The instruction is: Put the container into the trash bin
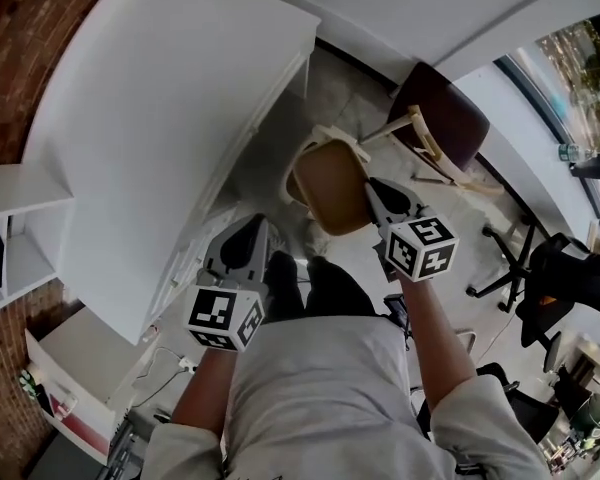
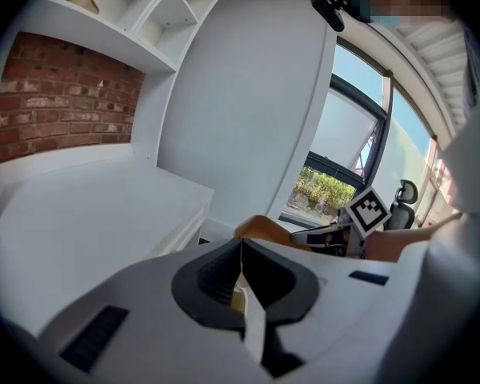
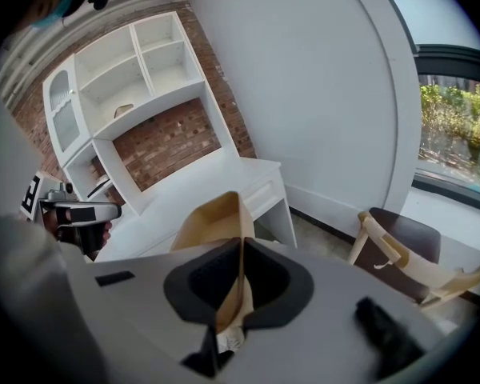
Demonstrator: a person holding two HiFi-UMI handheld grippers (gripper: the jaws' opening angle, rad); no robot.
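The container (image 1: 330,186) is a brown cardboard box, held up above the floor. My right gripper (image 1: 376,194) is shut on its edge. In the right gripper view the cardboard wall (image 3: 216,221) stands pinched between the black pads (image 3: 204,282). My left gripper (image 1: 250,230) hangs lower left of the container, apart from it, with its jaws together and nothing in them. The left gripper view shows its pads (image 2: 216,278) closed, and beyond them the container (image 2: 262,229) and the right gripper (image 2: 336,234). No trash bin is in view.
A white desk (image 1: 170,118) with a drawer fills the left, under white shelves on a brick wall (image 3: 168,138). A wooden chair with a dark seat (image 1: 442,118) stands to the right of the container. Black office chairs (image 1: 555,278) stand far right by the windows.
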